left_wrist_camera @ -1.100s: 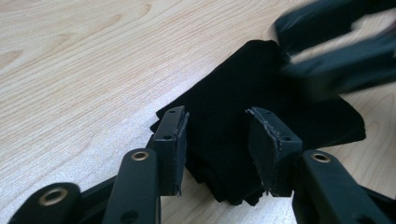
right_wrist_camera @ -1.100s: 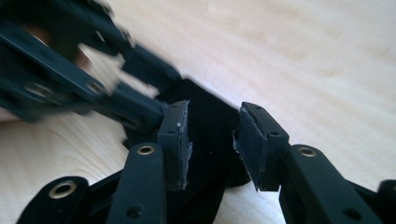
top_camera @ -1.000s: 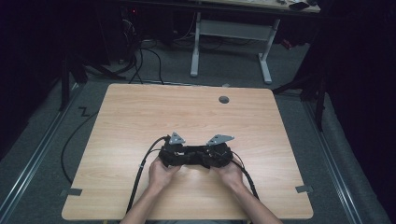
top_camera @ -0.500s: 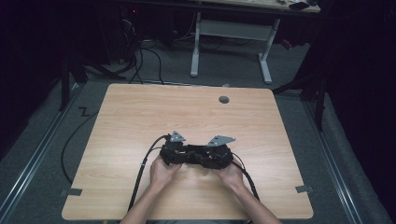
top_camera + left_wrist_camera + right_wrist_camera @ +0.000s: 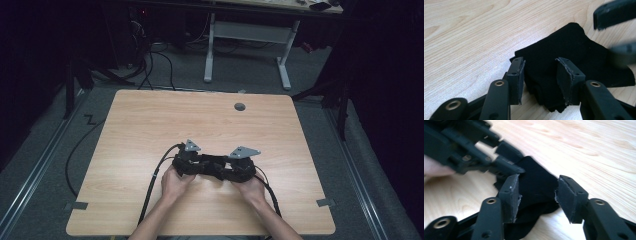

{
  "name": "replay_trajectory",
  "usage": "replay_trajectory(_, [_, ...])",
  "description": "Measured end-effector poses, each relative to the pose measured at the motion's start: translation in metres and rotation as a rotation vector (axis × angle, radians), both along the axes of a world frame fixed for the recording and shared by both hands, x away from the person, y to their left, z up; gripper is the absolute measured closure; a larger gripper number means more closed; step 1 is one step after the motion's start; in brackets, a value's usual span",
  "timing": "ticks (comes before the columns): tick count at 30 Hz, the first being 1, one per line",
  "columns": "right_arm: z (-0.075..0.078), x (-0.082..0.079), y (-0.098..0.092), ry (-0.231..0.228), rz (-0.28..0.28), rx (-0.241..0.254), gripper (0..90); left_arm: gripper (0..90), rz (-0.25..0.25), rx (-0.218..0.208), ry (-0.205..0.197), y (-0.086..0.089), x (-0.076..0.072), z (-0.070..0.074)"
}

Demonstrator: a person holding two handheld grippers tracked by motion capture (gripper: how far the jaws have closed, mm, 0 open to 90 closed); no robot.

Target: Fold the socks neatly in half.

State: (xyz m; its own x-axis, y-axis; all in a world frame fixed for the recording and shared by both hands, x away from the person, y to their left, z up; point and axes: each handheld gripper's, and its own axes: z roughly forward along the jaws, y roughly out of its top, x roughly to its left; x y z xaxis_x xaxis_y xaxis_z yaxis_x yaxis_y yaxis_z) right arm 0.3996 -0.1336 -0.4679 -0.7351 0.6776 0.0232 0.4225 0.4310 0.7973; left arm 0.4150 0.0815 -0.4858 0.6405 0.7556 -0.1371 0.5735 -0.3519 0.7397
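The black cloth (image 5: pixel 574 55) lies bunched on the wooden table (image 5: pixel 150 125) between both grippers — soft, light and limp, so it will sag. Left gripper (image 5: pixel 540 75) and right gripper (image 5: pixel 537 195) each straddle a fold, jaws part-open; the right's have just been closing. Grip a thick fold — not a single edge.

This looks like a lab or a test room. A plain wooden table (image 5: pixel 150 130) stands on grey carpet (image 5: pixel 45 165) in a dark room. Black cables (image 5: pixel 75 170) run over the floor. Behind it stands a desk with white legs (image 5: pixel 210 50), with more wires (image 5: pixel 150 47) in the dark.
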Motion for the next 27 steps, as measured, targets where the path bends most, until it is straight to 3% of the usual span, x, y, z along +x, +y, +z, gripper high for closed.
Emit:
replay_trajectory(3, [-0.002, 0.005, -0.001, 0.024, -0.023, 0.0, 58.0, 57.1, 0.004, -0.001, -0.001, -0.001, -0.001, 0.001])
replay_trajectory(6, [-0.009, 0.008, 0.004, 0.033, -0.022, -0.041, 62.8, 57.0, 0.007, -0.004, 0.001, -0.001, -0.001, 0.001])
replay_trajectory(8, [-0.012, 0.013, 0.004, 0.045, -0.032, -0.043, 64.3, 57.0, 0.009, -0.006, 0.001, -0.001, -0.001, 0.001])
replay_trajectory(15, [-0.012, 0.025, 0.006, 0.052, -0.055, -0.051, 63.8, 56.8, 0.036, -0.014, -0.001, -0.003, 0.006, 0.0])
replay_trajectory(24, [-0.016, 0.042, -0.001, 0.069, -0.106, -0.019, 61.3, 55.9, 0.084, -0.063, 0.011, -0.006, 0.018, -0.002])
replay_trajectory(27, [-0.014, 0.05, 0.002, 0.06, -0.112, -0.044, 61.0, 55.7, 0.1, -0.066, 0.005, -0.007, 0.02, -0.002])
